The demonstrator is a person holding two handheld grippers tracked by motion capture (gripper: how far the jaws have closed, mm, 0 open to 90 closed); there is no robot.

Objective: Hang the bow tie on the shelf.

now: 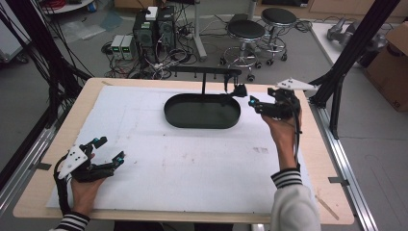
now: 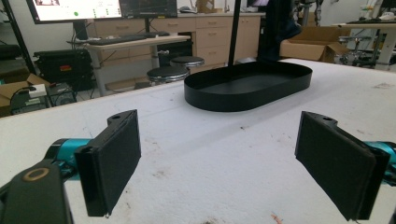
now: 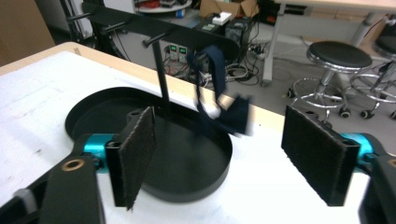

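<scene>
what's hanging: a dark blue strap thing (image 3: 219, 100), looped over a peg at one end of the black rack's crossbar (image 3: 154, 30), dangling over the tray's end nearest the right gripper

right gripper (image 1: 251, 96): jaws wide apart, nothing between them, held up just beside that end of the tray, pointed at the strap

key relation: the strap sits straight ahead of the right gripper and a bit above, roughly centred between its pads (image 3: 140, 149) in the right gripper view. Its long axis runs top to bottom, so I'd guess a grab means closing sideways across it

left gripper (image 1: 107, 150): also open and empty, resting low near the front left corner of the table (image 1: 317, 163), well apart from the tray

nearer hand: right one, easily

tray (image 1: 202, 122): black oval, looks empty, rack post rising from its far edge

hard to tell: the strap's lower end is blurred, so can't say if it's a bow, a buckle or just folded cloth. Also can't tell whether it touches the tray rim or hangs clear. In the left gripper view the strap is cut off at the top.
</scene>
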